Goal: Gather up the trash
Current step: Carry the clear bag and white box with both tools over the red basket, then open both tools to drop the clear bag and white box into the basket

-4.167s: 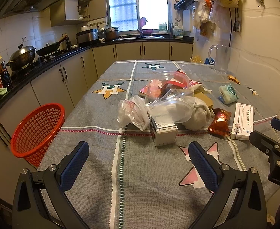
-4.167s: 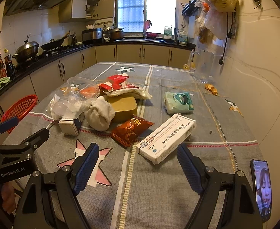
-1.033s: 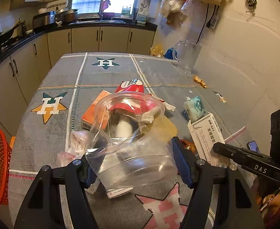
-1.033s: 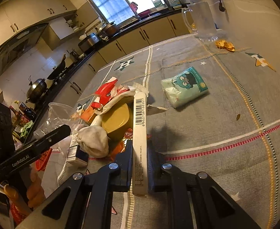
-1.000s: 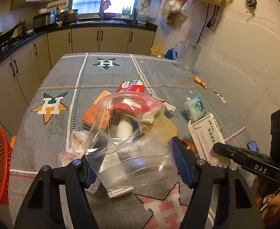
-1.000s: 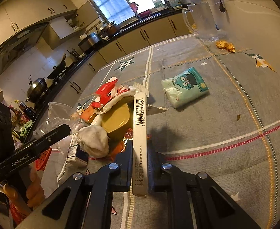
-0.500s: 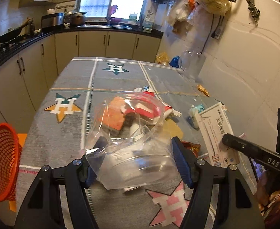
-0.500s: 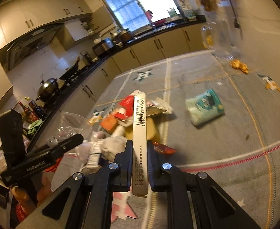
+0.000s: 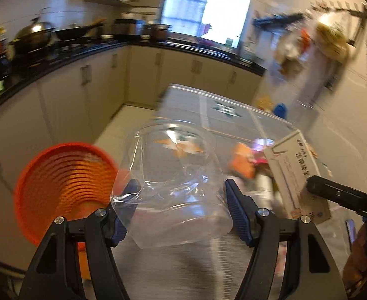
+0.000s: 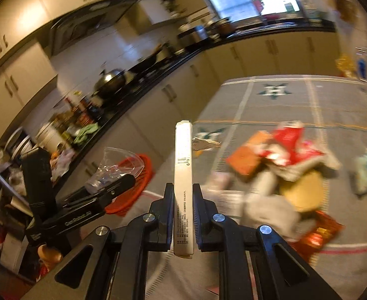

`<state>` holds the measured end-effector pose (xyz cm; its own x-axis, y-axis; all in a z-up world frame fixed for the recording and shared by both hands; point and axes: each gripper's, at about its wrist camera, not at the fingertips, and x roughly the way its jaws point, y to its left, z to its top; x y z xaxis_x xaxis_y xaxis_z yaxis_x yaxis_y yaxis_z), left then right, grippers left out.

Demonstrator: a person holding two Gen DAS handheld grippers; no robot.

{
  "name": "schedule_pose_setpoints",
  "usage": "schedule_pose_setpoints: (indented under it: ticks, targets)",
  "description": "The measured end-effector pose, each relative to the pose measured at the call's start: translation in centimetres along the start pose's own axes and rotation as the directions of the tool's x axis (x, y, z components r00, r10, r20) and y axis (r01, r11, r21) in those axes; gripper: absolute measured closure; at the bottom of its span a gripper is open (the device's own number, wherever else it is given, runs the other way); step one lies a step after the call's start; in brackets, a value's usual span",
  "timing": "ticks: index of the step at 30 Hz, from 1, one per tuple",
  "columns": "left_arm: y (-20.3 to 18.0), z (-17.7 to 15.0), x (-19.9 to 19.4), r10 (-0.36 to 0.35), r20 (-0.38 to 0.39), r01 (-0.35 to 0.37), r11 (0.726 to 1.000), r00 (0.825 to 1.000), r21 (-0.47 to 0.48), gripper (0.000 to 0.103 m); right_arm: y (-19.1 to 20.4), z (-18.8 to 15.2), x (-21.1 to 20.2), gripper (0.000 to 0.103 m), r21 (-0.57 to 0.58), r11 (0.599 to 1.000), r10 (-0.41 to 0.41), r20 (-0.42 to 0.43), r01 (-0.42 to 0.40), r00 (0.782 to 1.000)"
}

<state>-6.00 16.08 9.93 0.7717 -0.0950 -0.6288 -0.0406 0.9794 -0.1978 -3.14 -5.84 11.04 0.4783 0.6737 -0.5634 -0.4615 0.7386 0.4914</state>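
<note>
- Now over the edge of the cloth-covered counter (image 9: 233, 122), both hands carry trash toward the red mesh basket (image 9: 58, 182), which stands on the floor below the counter's left side, just beside the kitchen cabinets.
- Basket position decides the coming drop: in the left wrist view it lies down and to the left of the left hand-held gripper (image 9: 180, 207), its open mouth facing up, near and largely clear of the load.
- Left hand-held gripper, jaws at a middling spread, clamps a crumpled clear plastic container (image 9: 175, 187) by its sides, the container's open rim pointing forward and away from the hand.
- Right hand-held gripper (image 10: 183, 215), jaws drawn narrow, pinches a flat white medicine box (image 10: 182, 182) on edge; the box's long axis runs straight ahead along the fingers, its far end aimed toward the cabinets past the basket.
- From the right wrist view the basket (image 10: 133, 182) sits ahead and to the left, partly hidden behind the left hand-held gripper (image 10: 103, 187), so the left hand looks the nearer of the two and is likely to release first.
- Remaining trash pile (image 10: 278, 175) of wrappers and cartons lies on the counter to the right, blurred.
</note>
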Motion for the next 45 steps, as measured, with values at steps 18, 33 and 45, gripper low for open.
schedule_pose_setpoints:
  ticks: [18,33,45]
  targets:
    - [13.5,-2.3,1.6,0.258,-0.053,-0.263,0.953,0.965,-0.149,0.035,12.1,1.2,15.9,0.088,-0.145,0.98,0.104,-0.212,-0.137,0.972]
    - [16.6,-2.6,4.8,0.239,-0.115,-0.258,0.946,0.964,-0.198,0.035,12.5,1.2,22.9,0.088,-0.105,0.986,0.09,-0.298,-0.127,0.95]
    - [17.2,-2.7,5.2,0.224,-0.135,-0.25,0.943,0.965,-0.219,0.029,11.7,1.6,23.1,0.086,-0.08,0.991,0.079,-0.293,-0.106,0.953]
